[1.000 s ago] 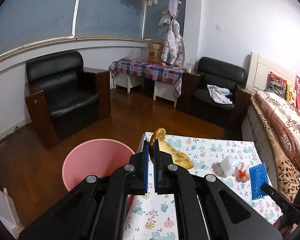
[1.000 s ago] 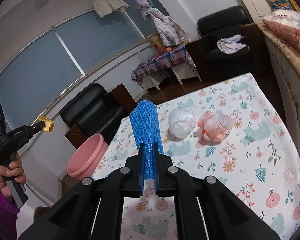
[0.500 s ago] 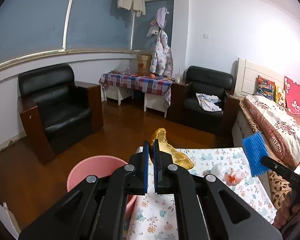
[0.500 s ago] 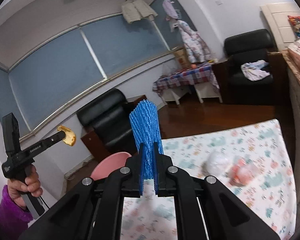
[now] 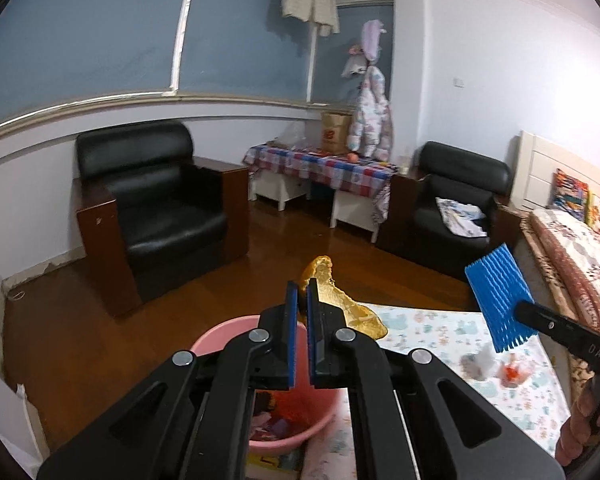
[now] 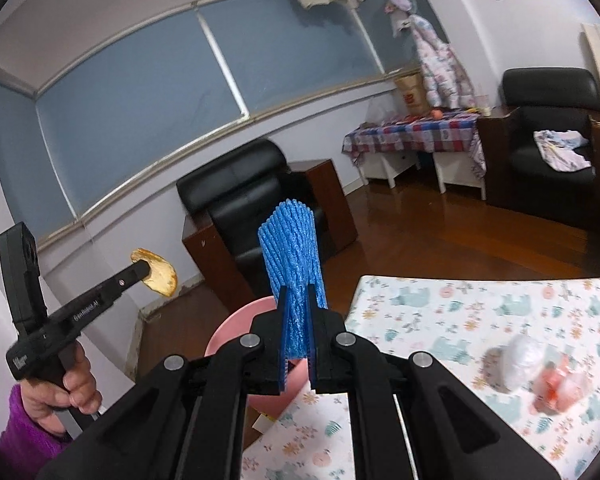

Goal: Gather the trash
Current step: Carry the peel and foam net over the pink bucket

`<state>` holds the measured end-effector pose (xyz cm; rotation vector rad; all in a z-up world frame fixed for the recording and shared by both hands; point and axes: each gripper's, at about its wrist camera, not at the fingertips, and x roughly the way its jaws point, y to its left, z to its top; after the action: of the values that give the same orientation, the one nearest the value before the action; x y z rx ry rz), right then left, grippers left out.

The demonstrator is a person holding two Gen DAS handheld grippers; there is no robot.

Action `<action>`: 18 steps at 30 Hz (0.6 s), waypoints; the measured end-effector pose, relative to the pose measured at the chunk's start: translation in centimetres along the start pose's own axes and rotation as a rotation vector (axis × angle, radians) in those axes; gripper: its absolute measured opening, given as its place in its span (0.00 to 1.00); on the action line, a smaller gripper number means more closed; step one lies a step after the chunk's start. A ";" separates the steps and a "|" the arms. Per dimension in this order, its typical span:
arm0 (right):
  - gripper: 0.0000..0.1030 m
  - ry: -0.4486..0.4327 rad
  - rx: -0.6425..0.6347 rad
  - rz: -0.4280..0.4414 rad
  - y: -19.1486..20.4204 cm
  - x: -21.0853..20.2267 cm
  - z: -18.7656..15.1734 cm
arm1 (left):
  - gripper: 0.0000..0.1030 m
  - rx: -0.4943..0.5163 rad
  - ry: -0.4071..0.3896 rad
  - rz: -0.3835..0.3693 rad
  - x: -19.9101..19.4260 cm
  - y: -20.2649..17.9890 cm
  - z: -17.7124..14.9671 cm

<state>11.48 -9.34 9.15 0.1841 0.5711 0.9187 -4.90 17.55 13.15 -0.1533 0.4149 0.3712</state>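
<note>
Left wrist view: my left gripper [image 5: 302, 300] has its jaws clamped on a yellow peel [image 5: 340, 304] above the pink basin [image 5: 220, 330] by the worktop's [image 5: 428, 324] left edge. Right wrist view: my right gripper [image 6: 296, 304] has its jaws clamped on blue foam netting [image 6: 294, 252] over that edge.

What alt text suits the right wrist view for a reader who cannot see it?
The right hand-held gripper is shut on a blue foam net above a pink bin. At left, the left hand-held gripper holds a yellow peel.
</note>
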 end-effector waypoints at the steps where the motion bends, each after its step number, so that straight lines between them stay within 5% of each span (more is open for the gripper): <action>1: 0.06 0.010 -0.005 0.003 0.5 0.9 0.1 | 0.03 -0.009 0.005 0.010 0.6 0.6 -0.3; 18: 0.06 0.219 -0.041 0.043 5.7 17.7 -2.4 | 0.03 -0.066 0.096 0.136 5.4 6.8 -5.7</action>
<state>14.53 7.91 2.56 0.0592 0.7527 0.9979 -5.00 24.33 5.20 -0.2084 0.5092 0.5130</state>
